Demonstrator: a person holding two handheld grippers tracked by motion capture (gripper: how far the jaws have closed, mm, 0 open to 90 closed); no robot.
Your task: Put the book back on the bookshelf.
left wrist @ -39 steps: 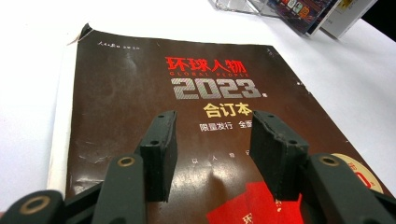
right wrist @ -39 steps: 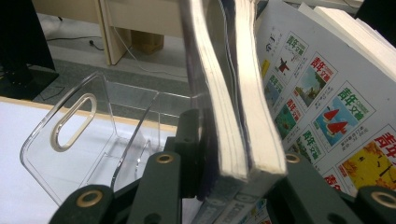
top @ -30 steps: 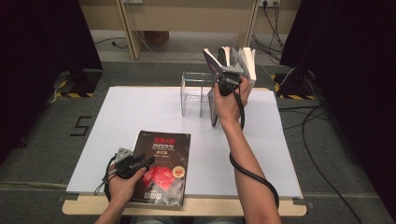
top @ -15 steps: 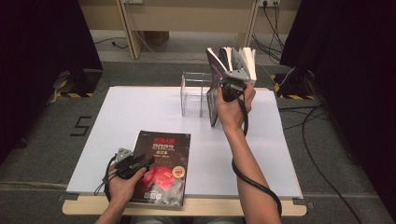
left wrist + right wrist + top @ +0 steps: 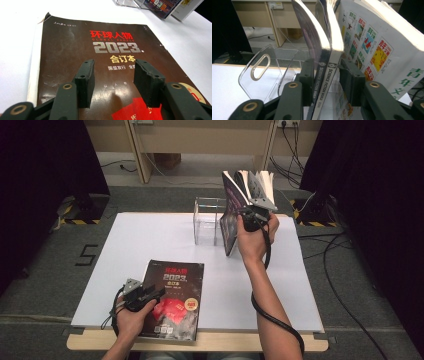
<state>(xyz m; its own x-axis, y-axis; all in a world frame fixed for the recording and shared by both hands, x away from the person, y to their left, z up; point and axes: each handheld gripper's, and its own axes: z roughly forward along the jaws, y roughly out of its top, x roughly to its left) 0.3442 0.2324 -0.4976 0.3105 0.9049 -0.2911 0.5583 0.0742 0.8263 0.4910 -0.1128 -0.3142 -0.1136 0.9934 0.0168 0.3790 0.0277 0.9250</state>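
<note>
A dark magazine (image 5: pixel 172 302) marked 2023 lies flat at the table's front. My left gripper (image 5: pixel 156 292) rests low over its cover (image 5: pixel 75 50), jaws apart with nothing between them (image 5: pixel 113 82). At the back, a glossy magazine (image 5: pixel 229 222) stands on edge beside a clear rack (image 5: pixel 207 220). Its spine (image 5: pixel 329 72) sits between the jaws of my right gripper (image 5: pixel 325 82). Those jaws have just been opening: the left pad lies against the cover and a small gap shows at the right pad. A white book (image 5: pixel 367 42) leans just behind it.
The clear rack (image 5: pixel 262 72) has upright dividers with a handle slot and stands left of the magazine. The white table (image 5: pixel 150 245) runs between the two hands. Cables lie on the floor at the right, and dark curtains flank the table.
My right hand has shifted a little to the right with the standing magazine between its jaws. The left hand and the flat magazine have stayed still.
</note>
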